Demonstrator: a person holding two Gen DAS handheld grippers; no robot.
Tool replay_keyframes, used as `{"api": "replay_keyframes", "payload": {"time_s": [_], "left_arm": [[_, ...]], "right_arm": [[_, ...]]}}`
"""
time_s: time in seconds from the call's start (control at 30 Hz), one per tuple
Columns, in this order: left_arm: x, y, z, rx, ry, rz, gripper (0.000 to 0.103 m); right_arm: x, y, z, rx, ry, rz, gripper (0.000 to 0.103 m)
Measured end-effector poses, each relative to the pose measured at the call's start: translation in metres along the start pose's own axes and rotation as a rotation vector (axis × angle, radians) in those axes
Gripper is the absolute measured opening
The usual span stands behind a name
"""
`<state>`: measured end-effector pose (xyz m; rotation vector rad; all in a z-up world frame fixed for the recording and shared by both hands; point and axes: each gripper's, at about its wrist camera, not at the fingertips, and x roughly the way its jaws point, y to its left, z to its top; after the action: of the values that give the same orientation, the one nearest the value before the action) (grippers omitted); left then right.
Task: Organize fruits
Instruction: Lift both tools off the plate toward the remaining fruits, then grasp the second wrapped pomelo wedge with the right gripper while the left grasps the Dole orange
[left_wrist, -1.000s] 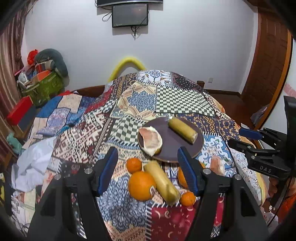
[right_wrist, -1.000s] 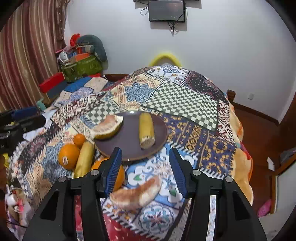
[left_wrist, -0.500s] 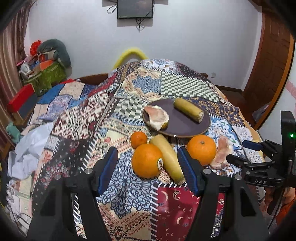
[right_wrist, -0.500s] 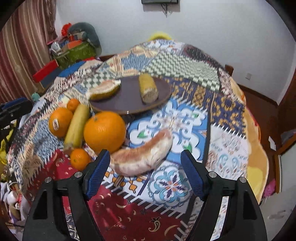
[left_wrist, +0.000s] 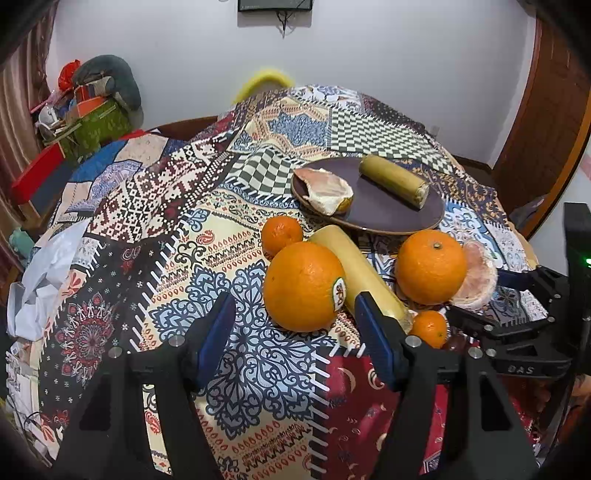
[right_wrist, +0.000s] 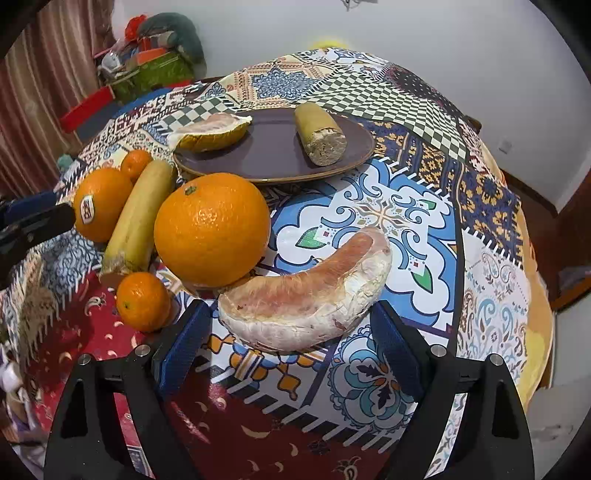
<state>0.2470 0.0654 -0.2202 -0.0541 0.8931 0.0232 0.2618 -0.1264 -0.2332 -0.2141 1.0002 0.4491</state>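
Note:
My left gripper is open, its jaws either side of the stickered orange without touching. My right gripper is open around the peeled pomelo segment, which lies on the cloth. A second big orange and a banana piece lie between them, with two small tangerines. The dark brown plate behind holds a pomelo wedge and a cut banana piece.
The fruit lies on a patchwork cloth over a rounded table. The right gripper shows at the right edge of the left wrist view. Clutter and bags stand at the far left wall; a wooden door is at right.
Both grippers have moved down and forward to the fruit. The left now straddles the stickered orange and the right straddles the pomelo segment. The fruit has not moved.

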Motion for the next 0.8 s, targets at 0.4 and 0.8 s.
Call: {"api": "replay_keyframes", "payload": {"time_s": [0.4, 0.8], "left_arm": [[0.027, -0.005, -0.002, 0.038, 0.064, 0.021, 0.066], [0.040, -0.003, 0.005, 0.007, 0.069, 0.010, 0.061]], "right_arm": [[-0.015, -0.040, -0.021, 0.021, 0.003, -0.021, 0.086], [-0.034, -0.069, -0.023, 0.117, -0.036, -0.038, 0.086]]}}
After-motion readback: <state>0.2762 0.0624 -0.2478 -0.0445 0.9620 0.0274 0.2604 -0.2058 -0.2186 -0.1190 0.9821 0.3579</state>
